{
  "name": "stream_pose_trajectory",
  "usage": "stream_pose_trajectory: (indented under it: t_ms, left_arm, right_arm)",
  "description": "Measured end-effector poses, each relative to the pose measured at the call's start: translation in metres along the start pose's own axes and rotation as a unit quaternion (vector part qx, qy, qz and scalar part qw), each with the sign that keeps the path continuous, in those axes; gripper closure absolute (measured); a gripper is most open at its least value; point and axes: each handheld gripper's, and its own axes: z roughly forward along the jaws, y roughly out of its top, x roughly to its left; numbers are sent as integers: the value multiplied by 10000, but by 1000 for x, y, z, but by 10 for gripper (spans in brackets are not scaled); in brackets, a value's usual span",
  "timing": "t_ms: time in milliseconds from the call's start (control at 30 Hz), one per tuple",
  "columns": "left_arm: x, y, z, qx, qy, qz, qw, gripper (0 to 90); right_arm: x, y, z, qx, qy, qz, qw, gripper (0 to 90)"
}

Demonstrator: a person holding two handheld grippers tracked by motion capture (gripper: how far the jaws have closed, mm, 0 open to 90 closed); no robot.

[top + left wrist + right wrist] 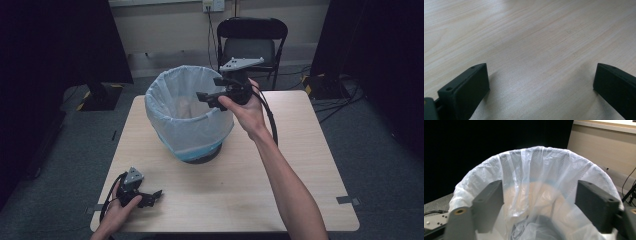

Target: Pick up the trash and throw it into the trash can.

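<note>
While my right tongs (207, 98) hang wide and empty over the rim of the lined bin (186, 112) mid-surface, I should ease down squarely (the bag looks flimsy). My left tongs (152, 196), also wide, rest on the surface (300, 150).

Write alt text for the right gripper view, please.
A bin lined with a white plastic bag sits just beyond the right gripper, whose two black fingers are spread open. Behind it are darkness and a beige wall.
</note>
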Motion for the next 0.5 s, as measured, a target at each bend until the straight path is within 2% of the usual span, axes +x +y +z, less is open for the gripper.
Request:
stream_pose_trajectory:
  t_ms: [133,267,400,500]
  left_arm:
    - [0,0,0,3,0,-3,10000,0]
    - [0,0,0,1,0,2,10000,0]
    - [0,0,0,2,0,0,10000,0]
    - [0,0,0,2,0,-2,10000,0]
  right_arm:
    - [3,-11,-7,-15,-10,37,10000,167]
    - [9,-20,-20,-146,-19,36,9999,151]
    - [12,-33,-29,-36,-73,12,10000,159]
    - [14,-41,-37,-72,-93,48,9999,158]
